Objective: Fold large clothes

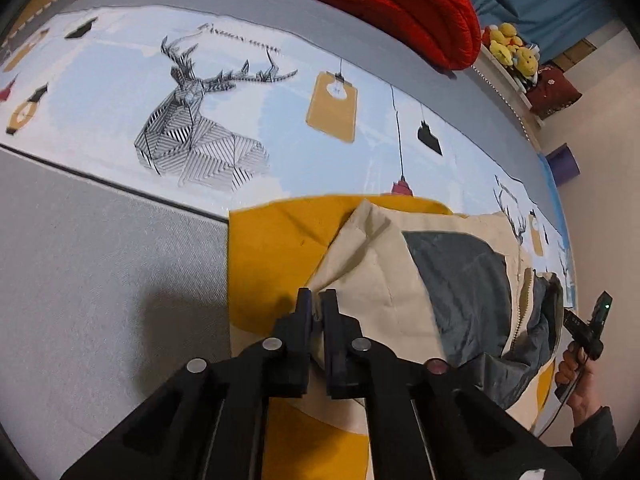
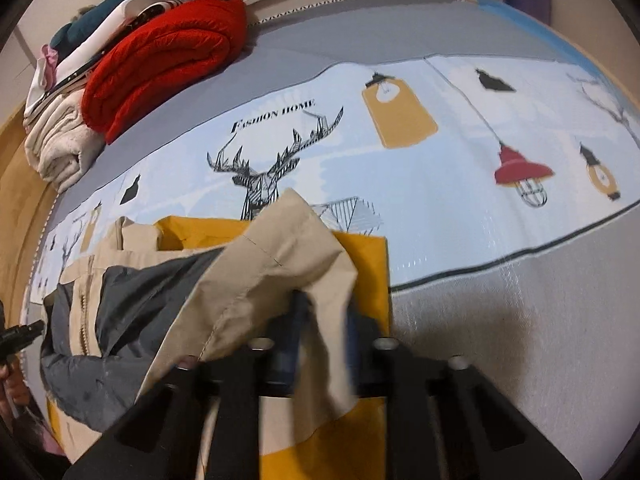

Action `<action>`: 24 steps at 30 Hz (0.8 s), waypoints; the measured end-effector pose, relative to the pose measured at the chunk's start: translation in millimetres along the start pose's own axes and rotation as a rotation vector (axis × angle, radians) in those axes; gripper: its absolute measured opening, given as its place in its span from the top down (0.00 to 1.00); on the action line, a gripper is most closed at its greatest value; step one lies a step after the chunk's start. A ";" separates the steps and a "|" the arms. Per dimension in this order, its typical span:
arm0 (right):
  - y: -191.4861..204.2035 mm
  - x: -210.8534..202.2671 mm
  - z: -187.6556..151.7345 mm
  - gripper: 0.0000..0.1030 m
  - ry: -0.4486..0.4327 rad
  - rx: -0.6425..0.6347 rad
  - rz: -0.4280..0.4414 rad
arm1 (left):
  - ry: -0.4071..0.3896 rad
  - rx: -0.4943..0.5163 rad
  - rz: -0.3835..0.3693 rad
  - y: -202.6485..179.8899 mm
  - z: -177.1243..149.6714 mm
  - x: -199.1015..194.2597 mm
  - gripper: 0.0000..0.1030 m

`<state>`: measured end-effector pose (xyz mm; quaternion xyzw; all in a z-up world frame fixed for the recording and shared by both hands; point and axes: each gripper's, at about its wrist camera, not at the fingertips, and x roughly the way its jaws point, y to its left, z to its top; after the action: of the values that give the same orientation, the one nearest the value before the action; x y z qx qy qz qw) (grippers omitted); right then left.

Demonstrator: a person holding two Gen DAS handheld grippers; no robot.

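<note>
The jacket (image 1: 400, 264), beige and mustard with a grey lining, is laid on the deer-print bedspread (image 1: 120, 92) and partly folded. Its beige edge is pinched between the closed jaws of the left gripper (image 1: 318, 300). In the right wrist view, a raised beige flap of the jacket (image 2: 280, 264) is clamped by the right gripper (image 2: 324, 312), and a folded red quilt (image 2: 160, 64) is seen at the far side of the bed.

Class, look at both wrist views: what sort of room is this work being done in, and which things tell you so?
Probably a bedroom: the jacket lies on a bed with a deer-print bedspread, a folded red quilt is stacked behind it, and plush toys sit on a shelf.
</note>
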<state>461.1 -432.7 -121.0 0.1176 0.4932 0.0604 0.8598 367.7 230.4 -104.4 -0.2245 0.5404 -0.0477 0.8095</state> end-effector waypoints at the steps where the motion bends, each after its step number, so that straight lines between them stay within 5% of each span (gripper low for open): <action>1: -0.5 -1.1 1.3 0.96 -0.010 0.006 0.002 | -0.021 -0.009 -0.002 1.7 2.3 -3.5 0.99; 4: -17.7 -7.9 8.7 0.97 -0.051 0.148 0.049 | -0.105 -0.159 -0.032 24.2 9.7 -18.1 1.00; 8: -48.9 -3.4 3.6 0.97 -0.038 0.366 0.051 | -0.092 -0.258 -0.040 41.7 10.1 -15.8 0.99; 13: -39.2 0.7 3.7 0.89 0.000 0.288 -0.010 | -0.050 -0.265 -0.055 42.7 8.4 -10.3 0.94; 16: -35.2 3.2 3.4 0.82 0.029 0.249 0.001 | -0.017 -0.269 -0.074 41.1 6.2 -4.6 0.67; 24: -29.0 10.4 1.7 0.78 0.068 0.193 -0.004 | 0.013 -0.213 -0.037 27.2 5.8 7.3 0.57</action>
<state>467.5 -458.7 -136.4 0.1969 0.5260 0.0148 0.8273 371.3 254.2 -120.1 -0.3188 0.5434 -0.0064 0.7765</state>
